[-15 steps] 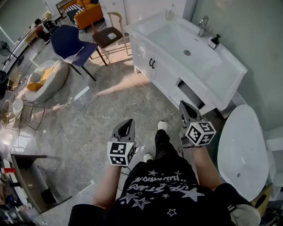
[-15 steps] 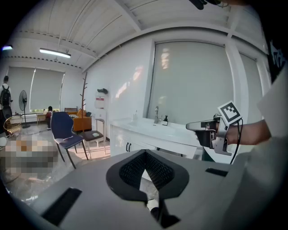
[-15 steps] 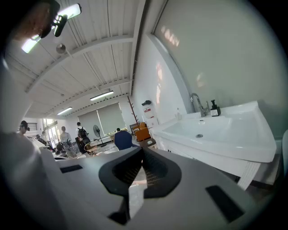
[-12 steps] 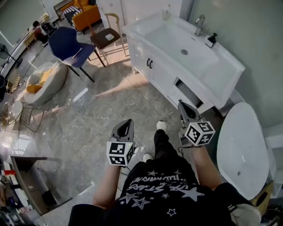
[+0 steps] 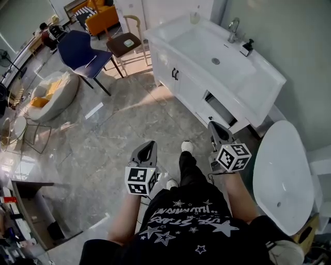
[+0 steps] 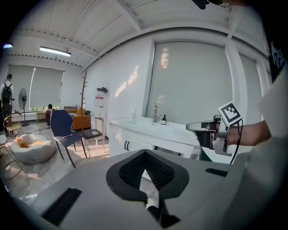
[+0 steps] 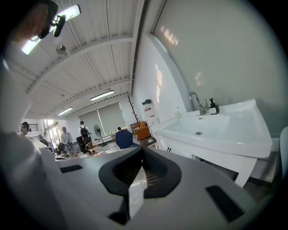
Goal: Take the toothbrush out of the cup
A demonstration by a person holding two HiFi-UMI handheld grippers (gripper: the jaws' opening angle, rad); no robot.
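- Two tools are held low in front of the person, just above a black shirt [image 5: 189,220] with a star print. Each tool carries its cube with square markers.
- The left tool [image 5: 150,144] has its jaws together, with nothing between them. It points ahead and a little down over the grey stone floor [image 5: 119,124].
- The right tool [image 5: 212,124] also has its jaws together and holds nothing. Its tip is near the lower front of the white table.
- Between the two tools, a dark trouser leg ends in a white shoe [image 5: 187,147] on the floor.
- Just beside the right tool, on the right, is a white oval fixture [image 5: 283,176].
- Ahead stands the white table [image 5: 261,77], with a basin sunk into its top and cabinet doors below.
- At the back edge of the basin there is a metal faucet [image 5: 234,27], and a dark soap bottle [image 5: 247,47] is just beside it.
- On the far left corner of the table stands a small clear thing, most likely the cup [image 5: 195,17]. It is well apart from both tools. It is too small to tell whether the toothbrush is in it.
- Farther to the left, on the floor, are a blue chair [image 5: 80,52], a brown chair [image 5: 124,42] and a pale round seat [image 5: 51,90].
- Farthest away, an orange sofa [image 5: 101,13] stands at the top edge.
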